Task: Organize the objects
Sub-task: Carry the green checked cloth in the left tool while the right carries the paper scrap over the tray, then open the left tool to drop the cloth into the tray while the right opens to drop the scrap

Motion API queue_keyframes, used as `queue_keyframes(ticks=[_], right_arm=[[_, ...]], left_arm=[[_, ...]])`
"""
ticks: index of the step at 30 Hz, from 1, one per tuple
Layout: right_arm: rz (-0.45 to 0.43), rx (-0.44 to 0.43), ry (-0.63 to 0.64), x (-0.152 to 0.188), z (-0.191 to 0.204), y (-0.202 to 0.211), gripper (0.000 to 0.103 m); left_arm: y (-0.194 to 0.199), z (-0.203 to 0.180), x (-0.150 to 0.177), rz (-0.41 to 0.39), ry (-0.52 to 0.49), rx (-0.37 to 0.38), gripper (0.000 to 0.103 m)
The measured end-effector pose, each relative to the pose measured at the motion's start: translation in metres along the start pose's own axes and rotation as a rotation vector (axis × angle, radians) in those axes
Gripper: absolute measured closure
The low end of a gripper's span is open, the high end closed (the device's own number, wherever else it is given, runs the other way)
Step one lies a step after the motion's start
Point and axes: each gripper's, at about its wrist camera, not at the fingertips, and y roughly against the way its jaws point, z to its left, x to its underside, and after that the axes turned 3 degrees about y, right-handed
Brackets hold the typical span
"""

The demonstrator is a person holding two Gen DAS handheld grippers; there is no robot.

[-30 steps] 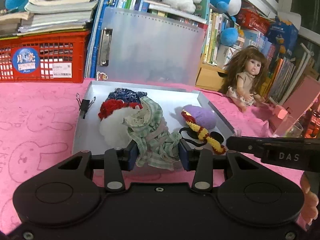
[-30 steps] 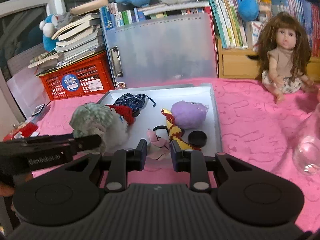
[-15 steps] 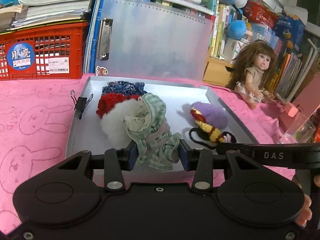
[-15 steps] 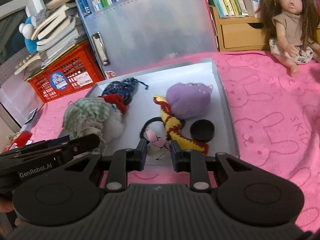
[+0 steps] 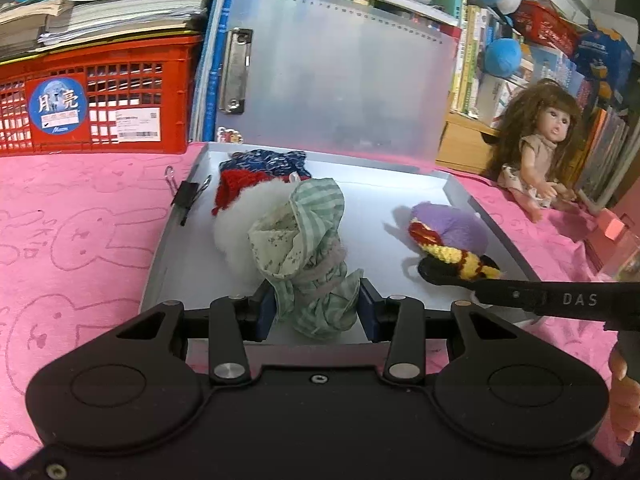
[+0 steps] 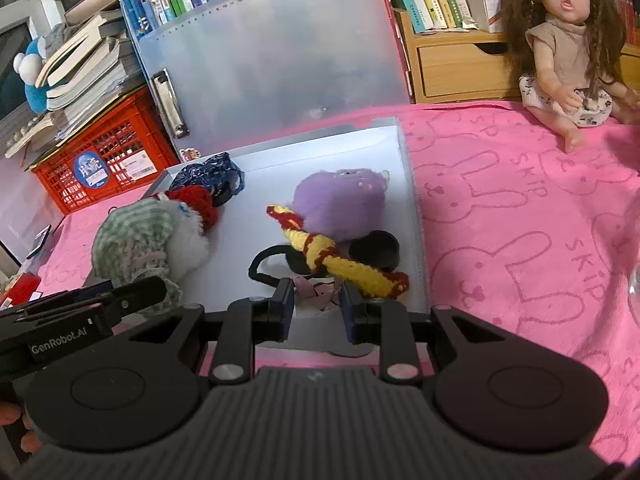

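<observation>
Pink towel [image 5: 80,240] covers the counter, and on it lies the grey tray [image 5: 400,208], the landmark for all else. Behind the tray a clipboard [image 5: 340,80] stands upright; a doll [image 6: 568,52] sits beyond its right rim. Inside the tray, a purple plush [image 6: 340,204] lies right of centre with a knitted scarf [image 6: 340,260] across its front. Over the tray's near edge, the left gripper [image 5: 316,308] clamps its fingers on a green checked cloth [image 5: 312,248], and the right gripper [image 6: 316,308] pinches a small pink piece [image 6: 316,292].
</observation>
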Motion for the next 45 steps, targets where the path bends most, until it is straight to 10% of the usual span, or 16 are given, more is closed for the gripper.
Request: queue_keyframes(ticks=[12,24,45], right_arm=[[-0.008,0.02,0.005,0.002,0.0,-0.002,0.072],[-0.026,0.013,0.039,0.003,0.005,0.009,0.04],[-0.142,-0.017,0.108,0.032,0.025,0.076,0.023]], left_arm=[[-0.001,-0.007,0.004,0.014,-0.059,-0.037,0.054],[0.017,-0.016,0.004,-0.025,-0.115,-0.037,0.027],[0.082,-0.029,0.035,-0.057,-0.194,0.046,0.022]])
